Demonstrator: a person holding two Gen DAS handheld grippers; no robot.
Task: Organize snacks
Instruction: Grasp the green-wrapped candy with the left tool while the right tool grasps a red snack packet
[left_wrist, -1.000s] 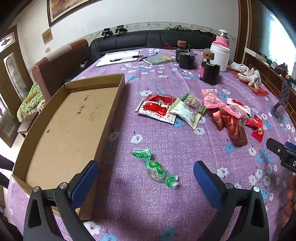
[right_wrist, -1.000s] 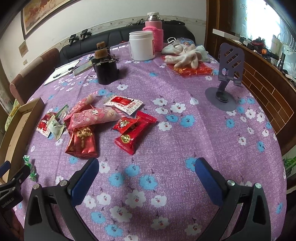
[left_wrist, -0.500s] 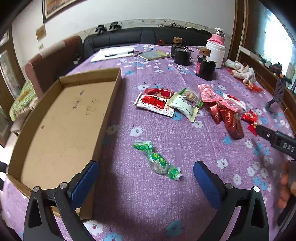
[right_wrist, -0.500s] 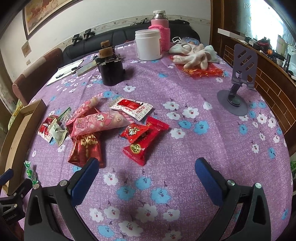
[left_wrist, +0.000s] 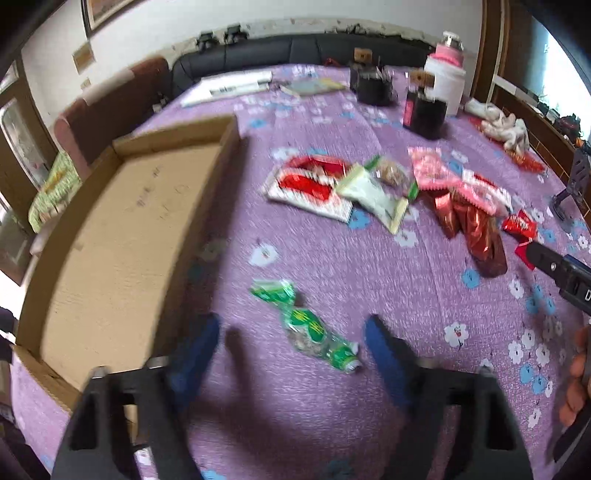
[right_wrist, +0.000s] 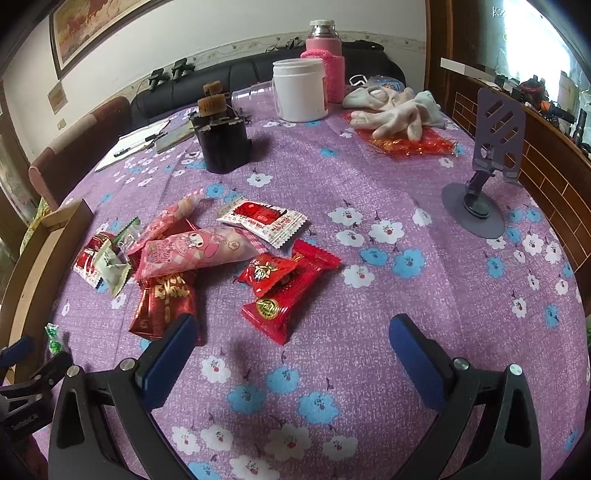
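Left wrist view, blurred. Your cardboard tray (left_wrist: 122, 236) fills the left of the frame, floor bare. At lower centre your left gripper (left_wrist: 291, 349) stands with jaws apart and nothing in them; the green-wrapped candy (left_wrist: 306, 325) lies on the purple flowered tablecloth (left_wrist: 314, 266) between the blue pads (contact cannot be told). The snack pile (left_wrist: 388, 192) sits upper right of centre.

Right wrist view, sharp. The pile sits left of centre: pink character pouch (right_wrist: 199, 251) over dark red packets (right_wrist: 166, 306), two bright red packets (right_wrist: 288, 288) beside them. Your right gripper (right_wrist: 291, 350), bottom centre, is wide open and empty, above bare cloth. Phone stand (right_wrist: 487, 177) at right.
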